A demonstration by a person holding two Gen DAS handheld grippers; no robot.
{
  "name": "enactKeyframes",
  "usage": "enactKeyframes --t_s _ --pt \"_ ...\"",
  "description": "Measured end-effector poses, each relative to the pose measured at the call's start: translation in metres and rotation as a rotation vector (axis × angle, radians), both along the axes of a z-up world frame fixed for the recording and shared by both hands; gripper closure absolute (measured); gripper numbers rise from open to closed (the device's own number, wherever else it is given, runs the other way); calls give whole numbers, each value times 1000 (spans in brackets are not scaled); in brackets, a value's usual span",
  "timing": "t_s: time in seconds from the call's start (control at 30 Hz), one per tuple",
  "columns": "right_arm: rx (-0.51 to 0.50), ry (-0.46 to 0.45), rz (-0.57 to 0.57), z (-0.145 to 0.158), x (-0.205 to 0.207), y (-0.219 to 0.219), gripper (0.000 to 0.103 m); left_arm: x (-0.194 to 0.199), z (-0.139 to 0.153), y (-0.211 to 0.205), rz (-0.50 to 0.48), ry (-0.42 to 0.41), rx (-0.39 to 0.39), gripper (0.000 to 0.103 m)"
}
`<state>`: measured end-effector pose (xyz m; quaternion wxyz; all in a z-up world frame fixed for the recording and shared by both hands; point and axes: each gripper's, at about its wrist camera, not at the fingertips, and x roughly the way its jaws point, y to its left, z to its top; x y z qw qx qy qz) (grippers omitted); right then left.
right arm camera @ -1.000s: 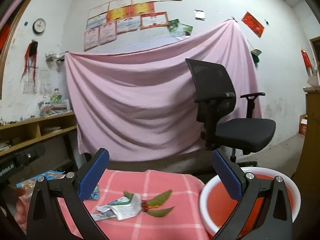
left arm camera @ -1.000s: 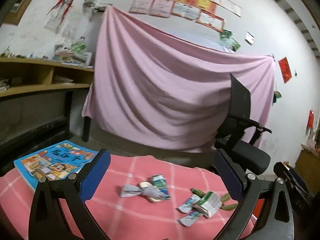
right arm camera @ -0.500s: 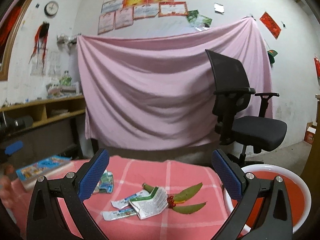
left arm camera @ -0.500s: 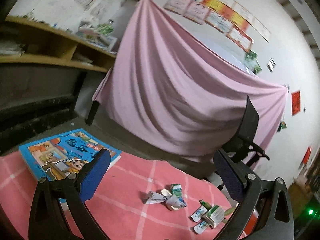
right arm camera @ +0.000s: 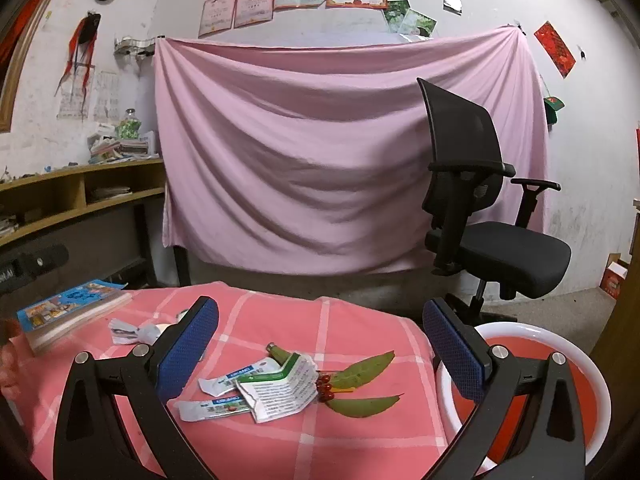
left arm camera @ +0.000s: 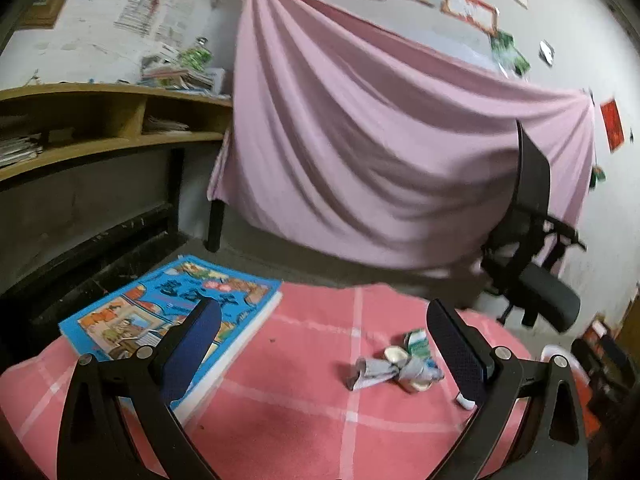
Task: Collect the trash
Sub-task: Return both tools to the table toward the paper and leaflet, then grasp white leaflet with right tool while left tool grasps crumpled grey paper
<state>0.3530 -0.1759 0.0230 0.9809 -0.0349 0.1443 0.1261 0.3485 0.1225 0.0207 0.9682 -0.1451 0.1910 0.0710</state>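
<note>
Trash lies on a table under a pink checked cloth [right arm camera: 280, 320]. In the right wrist view a folded white leaflet [right arm camera: 280, 390], torn sachets [right arm camera: 216, 404], green leaves [right arm camera: 362, 366] and red berries [right arm camera: 325, 383] lie just ahead of my right gripper [right arm camera: 320, 344], which is open and empty above them. A red basin with a white rim [right arm camera: 576, 364] stands off the table's right edge. In the left wrist view a crumpled grey wrapper pile [left arm camera: 394, 368] lies ahead right of my left gripper [left arm camera: 320, 340], also open and empty. That pile shows in the right wrist view [right arm camera: 136, 330].
A blue picture book lies at the table's left [left arm camera: 168, 316] [right arm camera: 68, 312]. A black office chair [right arm camera: 476, 216] stands behind the table on the right. A pink sheet [right arm camera: 340, 160] hangs across the back wall. Wooden shelves [left arm camera: 80, 128] run along the left.
Both grippers have tilted and drawn back, so the trash sits closer in view. The left view has swung left, bringing the book nearer. Both stay open and empty.
</note>
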Motion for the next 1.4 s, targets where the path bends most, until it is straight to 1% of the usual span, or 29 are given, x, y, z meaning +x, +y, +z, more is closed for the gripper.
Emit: enactKeyframes --t_s 0.13,0.27,0.37,0.5,0.53,0.6,0.7,0.73,0.8,0.83,0.87,0.9,0.93,0.97,1.0,1.17,1.3,1.4 --pt "18 45 33 -3 9 -5 0 19 -14 -13 -75 99 24 2" --pt "5 165 81 -14 25 -3 0 36 -26 -23 -140 191 32 2" --pt "21 220 103 -19 32 -5 0 49 -35 -31 -185 257 36 3" --pt "34 329 105 -31 47 -7 0 59 -39 -42 -230 299 41 3" --pt "37 342 103 -32 49 -7 0 62 -39 -44 -237 306 37 3" --pt "42 354 105 -34 50 -8 0 67 -41 -48 -252 318 24 3" --pt "36 347 114 -33 47 -7 2 73 -42 -52 -263 331 14 5" --pt "31 346 119 -33 46 -6 2 75 -43 -53 -263 335 12 6" --pt "20 343 131 -33 46 -3 4 79 -44 -53 -268 345 1 22" --pt "12 343 137 -33 46 -2 5 79 -45 -53 -271 353 -3 26" --pt "7 342 142 -33 45 0 6 80 -47 -53 -271 364 -3 36" --pt "0 342 149 -34 44 2 7 81 -48 -52 -275 372 -6 43" --pt "-4 343 155 -34 45 2 8 81 -47 -52 -278 372 -10 44" --pt "-10 345 163 -34 45 4 9 80 -46 -52 -280 365 -13 47" --pt "-14 346 168 -34 46 4 9 79 -45 -51 -284 359 -16 53" --pt "-56 406 201 -41 53 13 9 74 -45 -51 -292 351 -32 61" --pt "-97 457 199 -49 58 21 9 72 -44 -49 -303 348 -45 69" --pt "-130 479 196 -53 59 27 9 73 -43 -53 -307 354 -39 69"
